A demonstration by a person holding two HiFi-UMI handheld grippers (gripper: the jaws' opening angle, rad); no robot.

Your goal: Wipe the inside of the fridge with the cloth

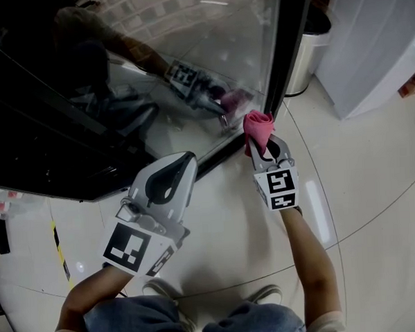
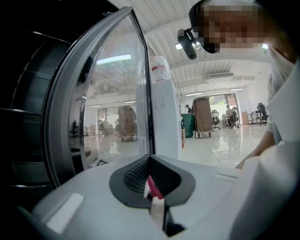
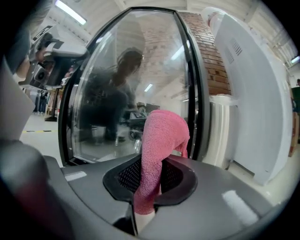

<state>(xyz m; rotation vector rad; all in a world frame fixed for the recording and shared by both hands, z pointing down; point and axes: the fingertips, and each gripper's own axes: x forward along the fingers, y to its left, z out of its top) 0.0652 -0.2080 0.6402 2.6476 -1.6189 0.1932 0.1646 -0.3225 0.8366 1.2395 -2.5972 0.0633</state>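
The left hand-held gripper (image 1: 186,158) hovers just in front of the fridge's glass door (image 1: 187,38), its jaws pressed together on nothing. To its right, the right hand-held gripper (image 1: 267,146) pinches the pink cloth (image 1: 258,124) against that door's lower edge.

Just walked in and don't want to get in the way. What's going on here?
A person stands at a glass fridge door with a gripper in each hand. The right gripper is shut on a pink cloth, held up near the door's lower corner. The left gripper is shut and sits lower, to its left. No wiping shows yet.
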